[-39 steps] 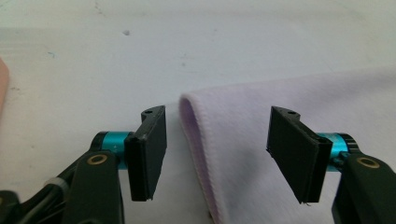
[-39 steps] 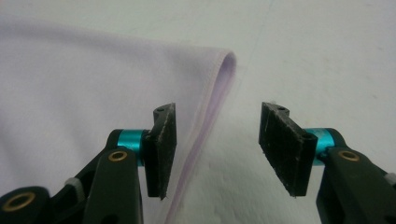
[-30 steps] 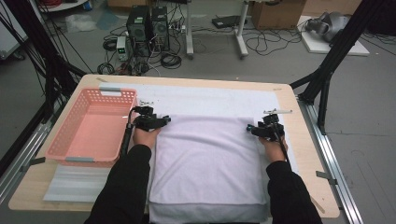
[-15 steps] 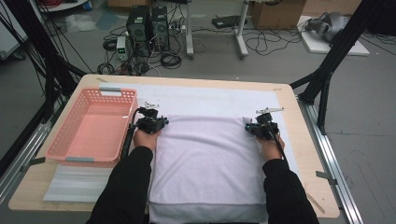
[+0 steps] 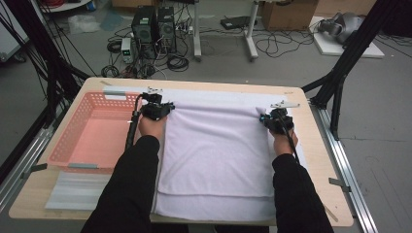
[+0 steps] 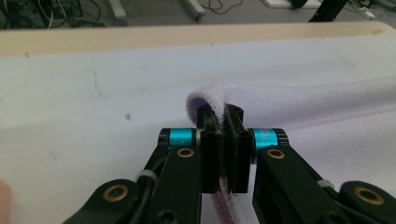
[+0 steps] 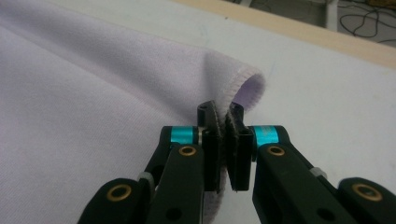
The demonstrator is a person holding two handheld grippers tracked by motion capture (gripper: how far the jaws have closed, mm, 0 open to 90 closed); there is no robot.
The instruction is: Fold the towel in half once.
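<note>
A wooden desk [image 5: 316, 160] with a white sheet [image 5: 218, 94] on it stands on a grey floor, with computers [image 5: 153, 24] and cables past its far edge and a pink basket [image 5: 92, 136] at its left edge. The purple towel [image 5: 216, 145] lies in the middle, its near edge hanging over the desk's near edge. The left gripper [image 5: 156, 109] is clamped on the towel's far left corner and the right gripper [image 5: 275, 119] on its far right corner, and the sleeves [image 5: 131, 194] hide the towel's side edges.

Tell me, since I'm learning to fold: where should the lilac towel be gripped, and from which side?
Grip the towel at its two far corners, coming from the near side. Its hemmed edge curls up off the table there, so the left claw and right claw pinch it easily.
</note>
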